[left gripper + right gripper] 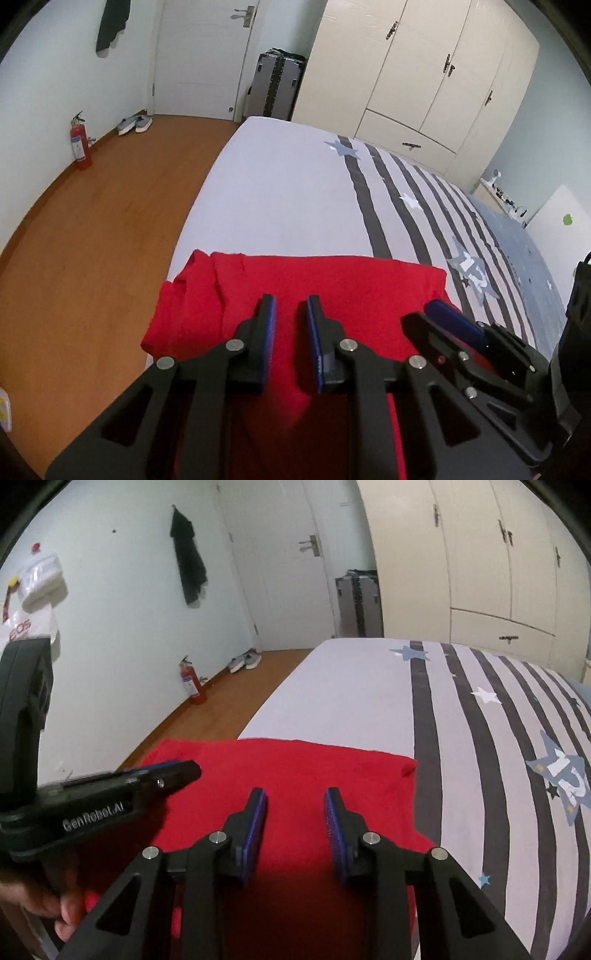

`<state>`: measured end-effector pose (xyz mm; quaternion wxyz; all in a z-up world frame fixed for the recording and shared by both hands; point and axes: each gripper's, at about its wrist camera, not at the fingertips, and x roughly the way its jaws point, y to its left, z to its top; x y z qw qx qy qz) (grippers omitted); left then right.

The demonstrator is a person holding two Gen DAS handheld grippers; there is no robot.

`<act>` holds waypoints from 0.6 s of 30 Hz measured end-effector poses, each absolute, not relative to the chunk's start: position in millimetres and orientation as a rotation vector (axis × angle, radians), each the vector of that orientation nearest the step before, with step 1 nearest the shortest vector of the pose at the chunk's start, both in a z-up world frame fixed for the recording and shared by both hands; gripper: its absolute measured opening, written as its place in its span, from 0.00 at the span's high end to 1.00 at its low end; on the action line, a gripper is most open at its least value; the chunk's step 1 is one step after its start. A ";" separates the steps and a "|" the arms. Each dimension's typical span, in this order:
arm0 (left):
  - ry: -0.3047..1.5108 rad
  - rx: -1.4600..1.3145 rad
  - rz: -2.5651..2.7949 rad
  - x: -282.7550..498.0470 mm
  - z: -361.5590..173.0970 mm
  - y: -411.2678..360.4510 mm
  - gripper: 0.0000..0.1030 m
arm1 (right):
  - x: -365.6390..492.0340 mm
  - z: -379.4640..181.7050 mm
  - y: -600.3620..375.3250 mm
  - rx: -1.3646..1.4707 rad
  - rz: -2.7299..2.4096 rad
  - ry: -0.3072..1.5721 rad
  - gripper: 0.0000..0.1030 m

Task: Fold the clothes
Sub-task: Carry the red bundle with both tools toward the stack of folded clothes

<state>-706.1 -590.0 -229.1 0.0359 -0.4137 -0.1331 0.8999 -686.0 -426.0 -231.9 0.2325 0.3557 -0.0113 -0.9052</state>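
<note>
The bed point(295, 192) served as the folding surface, its plain pale part left bare beyond the work. The red garment point(332, 288) lay flat on the bed's near end, close to the floor-side edge. It was already folded into a broad band, probably to keep it within easy reach. Its long axis ran across both views, with bunched layers at the floor-side end. The right gripper point(295, 797) hovered over the cloth with its jaws moderately spread and nothing between them. The left gripper point(291, 306) sat beside it, its jaws only narrowly apart and no cloth visibly pinched, seemingly poised for another fold.
</note>
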 end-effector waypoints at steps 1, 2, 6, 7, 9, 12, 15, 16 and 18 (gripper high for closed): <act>-0.430 -1.275 2.759 -706.5 -231.8 -590.9 0.84 | -686.4 -235.7 -425.9 0.974 -2.486 -0.027 0.73; -0.433 -1.279 2.759 -707.2 -232.1 -591.0 0.84 | -688.1 -238.9 -424.4 0.991 -2.476 -0.049 0.73; -0.389 -1.258 2.778 -704.0 -216.3 -588.6 0.84 | -694.8 -233.0 -422.2 1.033 -2.452 -0.078 0.73; -0.395 -1.221 2.790 -700.8 -208.4 -590.0 0.84 | -694.2 -227.5 -421.6 1.035 -2.452 -0.078 0.73; -0.344 -1.142 2.827 -694.7 -193.9 -590.8 0.84 | -691.9 -212.1 -419.3 1.013 -2.477 -0.068 0.73; -0.260 -1.102 2.812 -697.6 -187.0 -588.9 0.84 | -692.9 -193.6 -413.4 0.957 -2.524 -0.090 0.73; -0.174 -1.186 2.777 -707.6 -204.4 -580.4 0.84 | -703.8 -188.2 -418.8 0.936 -2.535 -0.073 0.73; -0.159 -1.205 2.769 -709.3 -210.6 -579.0 0.84 | -706.7 -191.9 -423.4 0.951 -2.518 -0.057 0.73; -0.167 -1.223 2.780 -711.5 -221.4 -580.6 0.84 | -711.5 -202.7 -432.7 0.996 -2.492 -0.001 0.73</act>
